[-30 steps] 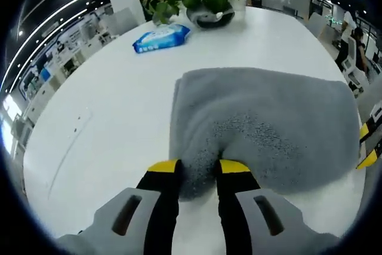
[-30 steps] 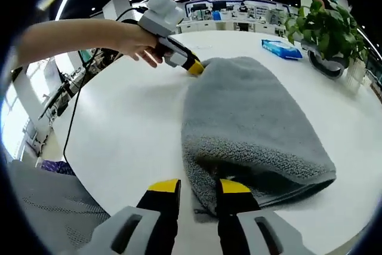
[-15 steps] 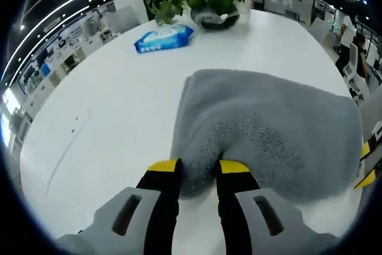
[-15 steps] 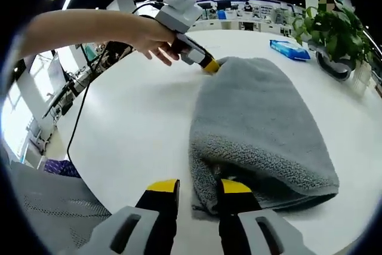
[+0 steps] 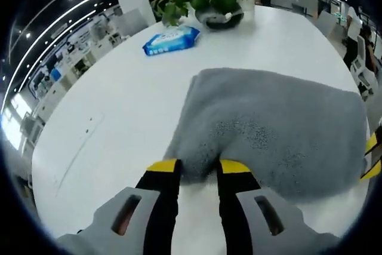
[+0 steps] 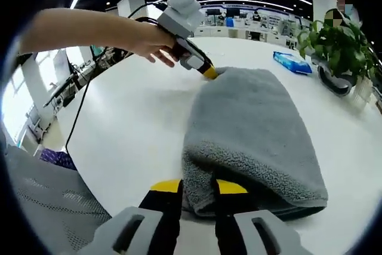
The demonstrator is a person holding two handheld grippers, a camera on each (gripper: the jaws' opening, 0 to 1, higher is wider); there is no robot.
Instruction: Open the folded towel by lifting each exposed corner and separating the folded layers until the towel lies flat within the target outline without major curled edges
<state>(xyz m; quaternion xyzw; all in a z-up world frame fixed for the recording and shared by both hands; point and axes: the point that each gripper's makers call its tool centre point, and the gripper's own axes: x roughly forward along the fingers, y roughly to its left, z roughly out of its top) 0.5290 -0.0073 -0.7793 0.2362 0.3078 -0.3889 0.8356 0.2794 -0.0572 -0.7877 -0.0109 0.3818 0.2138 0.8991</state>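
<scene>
Towel [image 5: 280, 129], grey and folded, lies on the white desk [image 5: 119, 117]. Left claw [image 5: 199, 168] pinches one towel corner; right claw [image 6: 197, 188] pinches the towel's opposite end.

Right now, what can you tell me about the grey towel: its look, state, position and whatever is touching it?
The towel is grey terry cloth with a looped, fluffy pile, still folded into a thick pad of layers on the white table. The left gripper pinches one corner and the right gripper pinches another at the opposite end, each bunching the cloth between its yellow-tipped jaws. In the right gripper view the near edge looks raised, with darker layers showing beneath.
</scene>
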